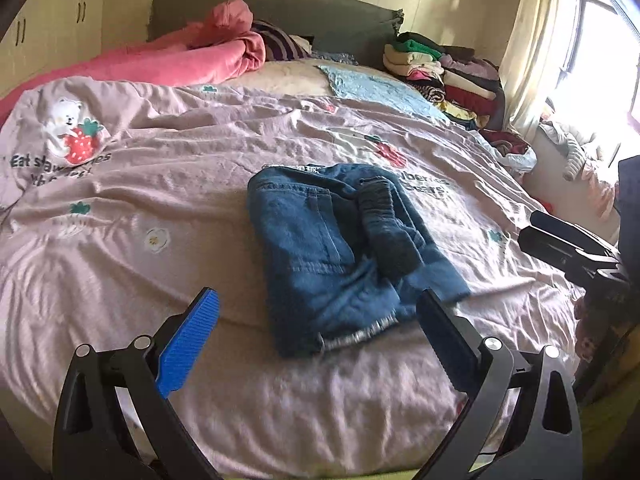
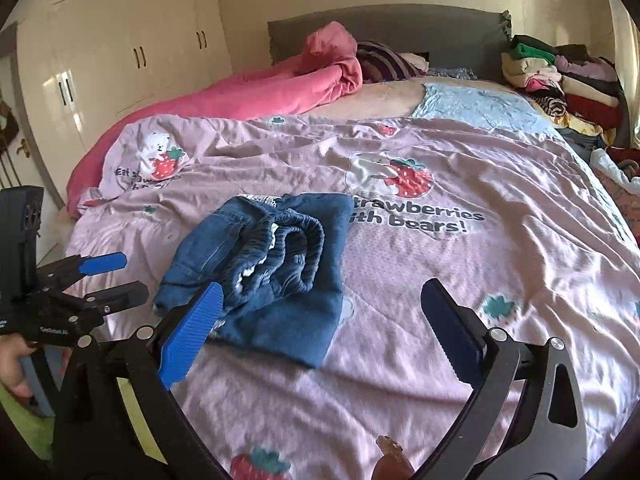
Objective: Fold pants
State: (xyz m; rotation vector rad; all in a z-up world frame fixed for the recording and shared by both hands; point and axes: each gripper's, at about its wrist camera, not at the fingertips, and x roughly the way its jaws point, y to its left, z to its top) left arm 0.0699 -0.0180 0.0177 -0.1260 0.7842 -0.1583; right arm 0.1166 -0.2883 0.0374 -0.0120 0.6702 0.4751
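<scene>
I'm looking at the pants [image 1: 340, 252], a folded bundle of blue denim lying on the pink strawberry-print bedspread [image 1: 160, 272] in the middle of the bed. From the left wrist view the bundle's long axis runs from near my jaws away toward the headboard [image 1: 280, 12], leaning a little to the left as it goes. The elastic waistband [image 2: 288, 248] sits bunched on top, its opening facing my right wrist camera; which end holds the hems I can't quite make out through the blur. My left gripper [image 1: 316, 332] hangs just short of the near edge, jaws spread wide with nothing between them. My right gripper [image 2: 320, 324] is released too, jaws wide apart, beside the bundle's right side. No containers here; a stack of folded clothes [image 1: 440, 76] sits by the headboard's right end.
</scene>
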